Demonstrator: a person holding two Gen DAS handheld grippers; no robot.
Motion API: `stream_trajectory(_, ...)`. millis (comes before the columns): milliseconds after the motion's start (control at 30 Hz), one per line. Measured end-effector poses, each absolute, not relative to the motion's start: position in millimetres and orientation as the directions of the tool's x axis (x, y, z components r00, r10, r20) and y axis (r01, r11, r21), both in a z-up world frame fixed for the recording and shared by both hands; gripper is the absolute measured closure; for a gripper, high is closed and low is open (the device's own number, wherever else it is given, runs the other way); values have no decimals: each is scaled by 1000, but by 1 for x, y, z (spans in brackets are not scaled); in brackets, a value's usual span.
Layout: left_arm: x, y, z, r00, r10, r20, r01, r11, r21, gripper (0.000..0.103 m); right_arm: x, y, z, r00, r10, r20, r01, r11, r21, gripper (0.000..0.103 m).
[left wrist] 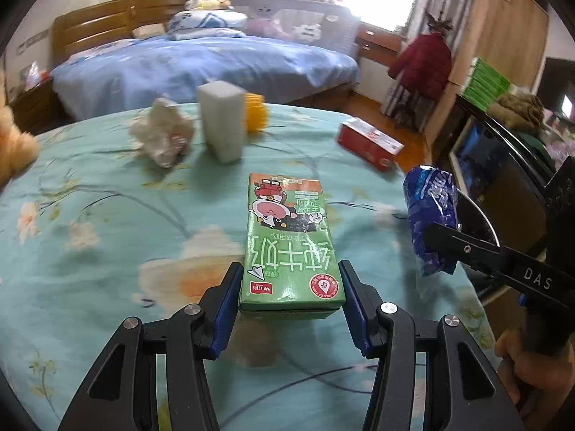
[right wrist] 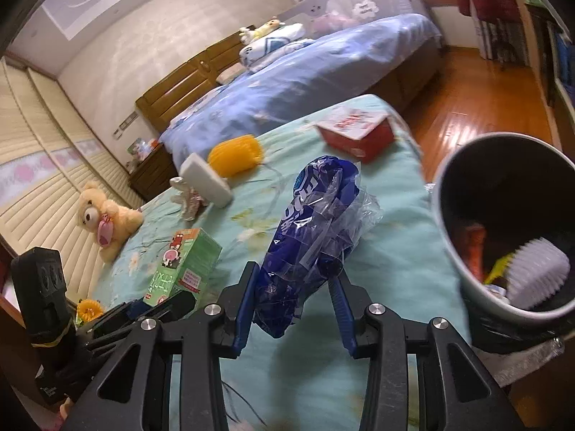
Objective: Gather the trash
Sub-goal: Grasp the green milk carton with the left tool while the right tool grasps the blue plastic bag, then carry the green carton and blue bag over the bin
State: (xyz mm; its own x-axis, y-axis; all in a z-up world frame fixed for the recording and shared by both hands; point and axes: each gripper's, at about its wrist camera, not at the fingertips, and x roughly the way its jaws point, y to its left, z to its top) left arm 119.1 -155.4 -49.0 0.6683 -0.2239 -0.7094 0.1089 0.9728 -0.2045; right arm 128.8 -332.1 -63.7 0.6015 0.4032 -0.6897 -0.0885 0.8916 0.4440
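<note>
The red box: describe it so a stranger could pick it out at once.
Start from the teal floral bedspread in the foreground. Follow it to the far corner, on the side nearest the wooden floor, beyond the yellow ribbed object. There lies the red box, flat, the only red thing on the spread, with a pale printed top.

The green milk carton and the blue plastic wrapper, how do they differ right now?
The green milk carton is a stiff, straight-edged box; the blue plastic wrapper is soft, crumpled and partly clear. The carton sits between the pads of the left gripper, the wrapper in the right gripper. The wrapper is nearer the bin than the carton is. Both are gripped at one end above the floral bedspread.
</note>
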Motion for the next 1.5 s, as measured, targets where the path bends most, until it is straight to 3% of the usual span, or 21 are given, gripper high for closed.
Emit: stream_trajectory(1500,158,-293,-45,616,-326,-717,341,931,-131,52,106,-466,-69,661,242,-710,106,907,408,63)
